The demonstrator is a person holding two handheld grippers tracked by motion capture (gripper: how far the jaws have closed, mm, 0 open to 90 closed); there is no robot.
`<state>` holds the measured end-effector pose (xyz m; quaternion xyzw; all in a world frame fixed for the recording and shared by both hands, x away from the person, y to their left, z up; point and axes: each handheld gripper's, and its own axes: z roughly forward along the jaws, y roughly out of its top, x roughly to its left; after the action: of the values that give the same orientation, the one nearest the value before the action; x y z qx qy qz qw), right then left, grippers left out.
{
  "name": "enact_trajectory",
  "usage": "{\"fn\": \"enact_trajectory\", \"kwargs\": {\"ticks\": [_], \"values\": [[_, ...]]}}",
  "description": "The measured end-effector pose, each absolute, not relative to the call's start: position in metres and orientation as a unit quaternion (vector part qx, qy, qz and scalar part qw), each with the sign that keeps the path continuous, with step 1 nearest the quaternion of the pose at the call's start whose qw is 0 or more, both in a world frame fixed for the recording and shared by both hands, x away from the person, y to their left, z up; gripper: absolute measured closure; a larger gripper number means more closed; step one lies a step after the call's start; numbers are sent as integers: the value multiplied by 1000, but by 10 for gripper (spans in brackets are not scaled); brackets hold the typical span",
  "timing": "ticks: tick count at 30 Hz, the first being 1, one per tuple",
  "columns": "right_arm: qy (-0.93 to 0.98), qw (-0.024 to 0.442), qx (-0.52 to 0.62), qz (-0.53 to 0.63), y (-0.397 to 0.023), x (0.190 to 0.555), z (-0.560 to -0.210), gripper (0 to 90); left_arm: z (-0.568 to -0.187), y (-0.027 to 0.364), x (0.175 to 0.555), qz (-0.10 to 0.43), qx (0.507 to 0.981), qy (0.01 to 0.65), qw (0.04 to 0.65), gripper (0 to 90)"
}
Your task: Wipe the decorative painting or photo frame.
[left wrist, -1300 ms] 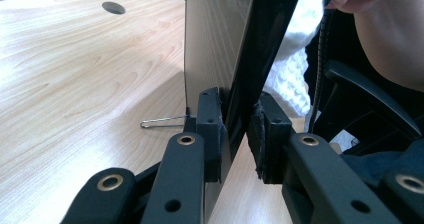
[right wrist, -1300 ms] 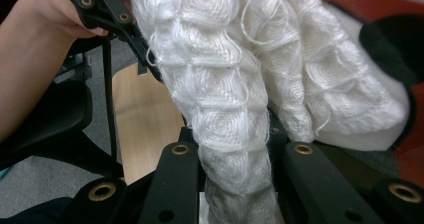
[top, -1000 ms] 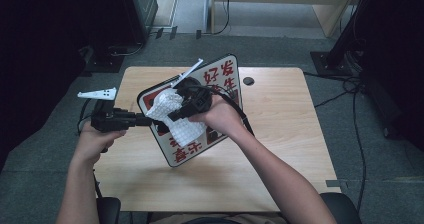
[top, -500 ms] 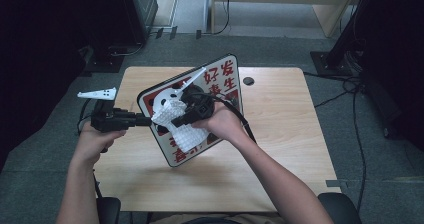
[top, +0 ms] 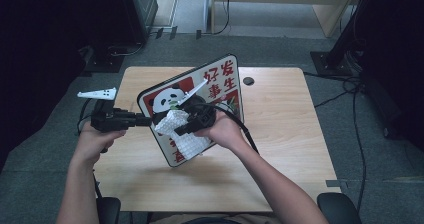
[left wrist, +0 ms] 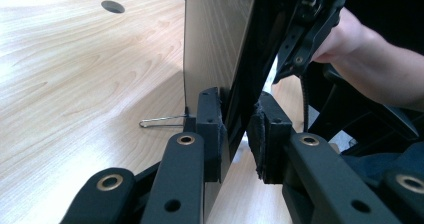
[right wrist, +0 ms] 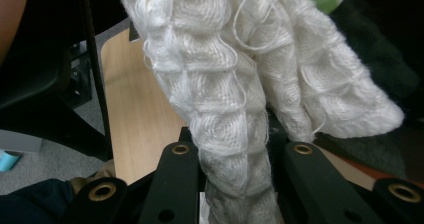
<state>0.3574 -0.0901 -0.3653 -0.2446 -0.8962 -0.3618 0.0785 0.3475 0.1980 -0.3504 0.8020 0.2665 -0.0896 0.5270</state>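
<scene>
Clamping the left edge of a panda sign (top: 210, 91), the left hand-held gripper (top: 142, 120) has its 2 jaws pressed on either face of the board; the left gripper view shows the pads (left wrist: 209, 129) squeezing the thin panel (left wrist: 220, 49), which stands tilted on its lower edge on the counter (top: 285, 134). The right hand-held gripper (top: 181, 130) is clenched on a white cloth (top: 182, 134), its jaws closed tight around a bunched fold of the waffle weave (right wrist: 235, 134). That cloth lies against the printed front of the sign, over the panda picture, near the middle of the counter. A small metal clip (left wrist: 160, 120) lies on the wood just behind the board's foot.
</scene>
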Motion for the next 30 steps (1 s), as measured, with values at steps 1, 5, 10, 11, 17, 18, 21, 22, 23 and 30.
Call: {"fn": "enact_trajectory", "kwargs": {"ticks": [1, 5, 10, 11, 17, 18, 21, 22, 23, 30], "values": [[-897, 79, -243, -361, -90, 357, -367, 768, -350, 198, 348, -90, 802, 266, 527, 764], [-897, 78, -243, -360, -91, 355, -375, 768, -350, 198, 347, -89, 802, 266, 527, 764], [-898, 79, -243, -358, -92, 353, -383, 768, -350, 198, 347, -88, 802, 266, 527, 764], [-898, 82, -243, -358, -92, 352, -385, 768, -350, 198, 347, -88, 802, 266, 527, 764], [-900, 83, -240, -355, -93, 350, -395, 768, -350, 198, 347, -90, 802, 266, 527, 763], [-900, 85, -239, -354, -93, 350, -397, 768, -350, 198, 347, -89, 802, 266, 527, 763], [-902, 82, -232, -355, -94, 348, -402, 768, -350, 198, 347, -90, 802, 266, 528, 763], [-902, 81, -230, -356, -94, 348, -404, 769, -351, 198, 347, -89, 802, 265, 528, 763], [-902, 80, -229, -356, -95, 347, -406, 769, -351, 198, 347, -90, 802, 265, 528, 763], [-907, 86, -228, -344, -94, 344, -420, 774, -351, 198, 347, -91, 801, 267, 528, 763]]}}
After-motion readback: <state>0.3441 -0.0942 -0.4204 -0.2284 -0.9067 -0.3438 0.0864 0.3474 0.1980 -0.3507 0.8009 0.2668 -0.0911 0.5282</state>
